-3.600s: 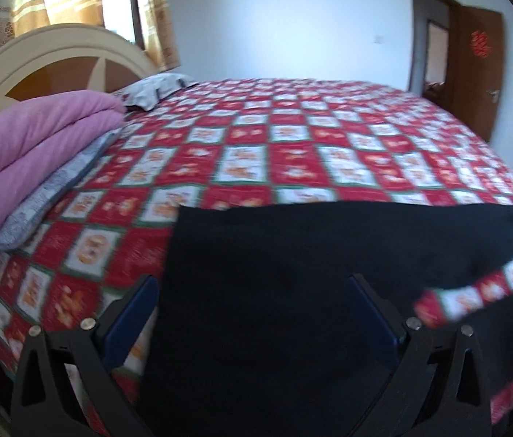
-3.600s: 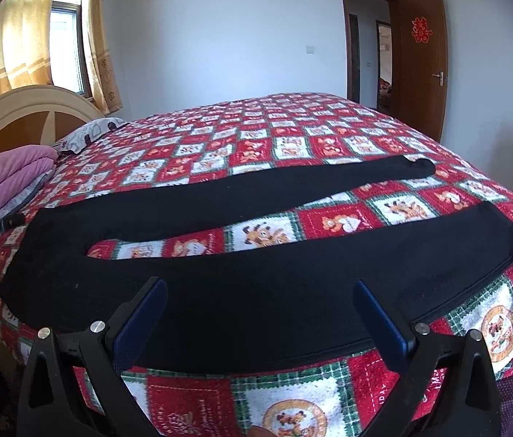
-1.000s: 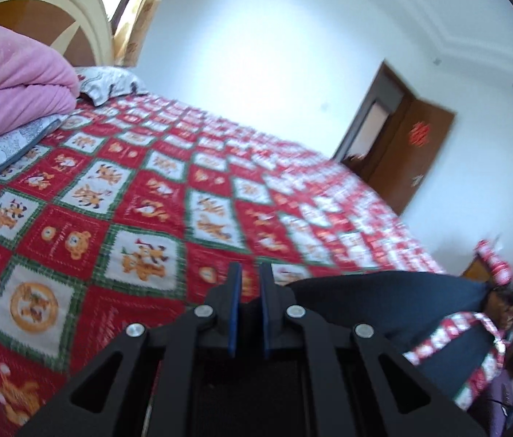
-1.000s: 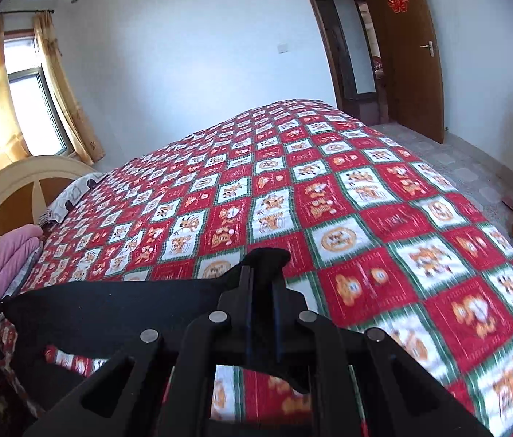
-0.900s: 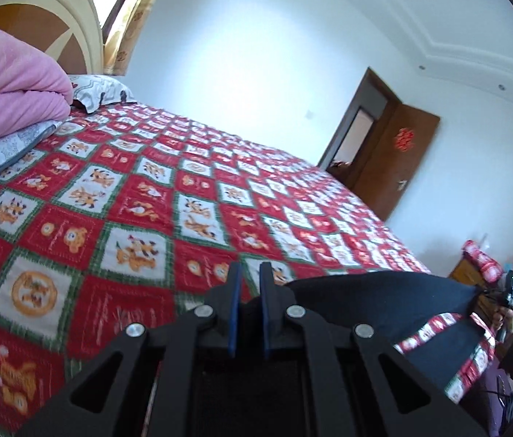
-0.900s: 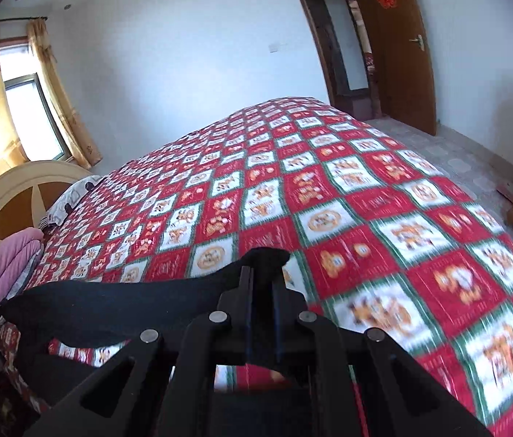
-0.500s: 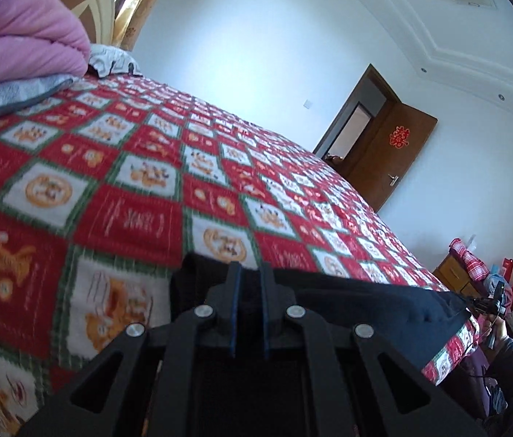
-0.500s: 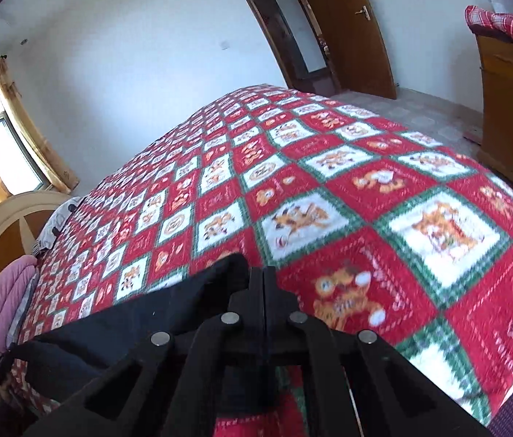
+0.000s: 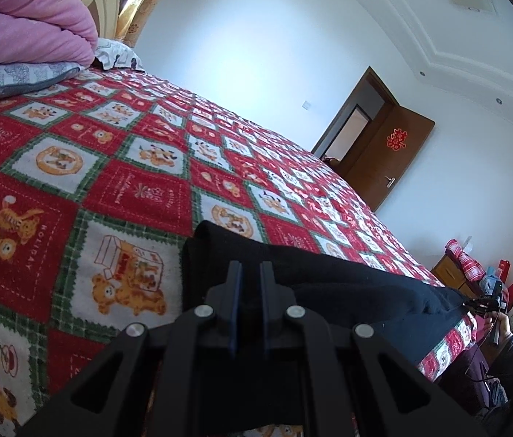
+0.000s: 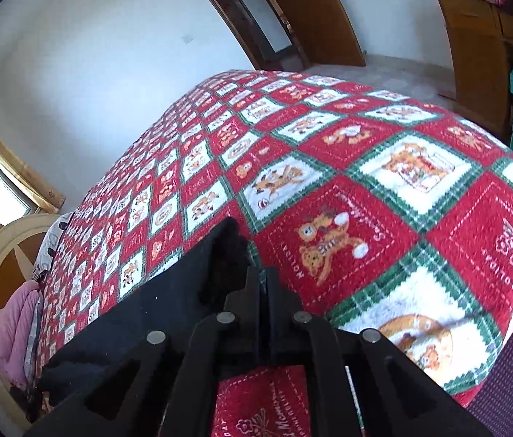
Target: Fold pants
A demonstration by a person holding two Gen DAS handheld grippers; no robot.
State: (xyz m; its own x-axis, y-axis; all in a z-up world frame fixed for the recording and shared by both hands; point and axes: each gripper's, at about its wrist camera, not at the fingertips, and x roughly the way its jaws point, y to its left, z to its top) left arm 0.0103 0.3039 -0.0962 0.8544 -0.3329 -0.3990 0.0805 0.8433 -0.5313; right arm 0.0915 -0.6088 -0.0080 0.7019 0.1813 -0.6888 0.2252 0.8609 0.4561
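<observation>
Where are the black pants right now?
The black pants lie along the near edge of the red patchwork bedspread, one end pinched in the left tool, the other in the right tool.

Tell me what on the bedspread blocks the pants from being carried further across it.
Nothing visible does. Both the left claw and right claw are shut on the black pants, and the red checked bedspread ahead lies bare. The pink quilt sits off by the headboard.
</observation>
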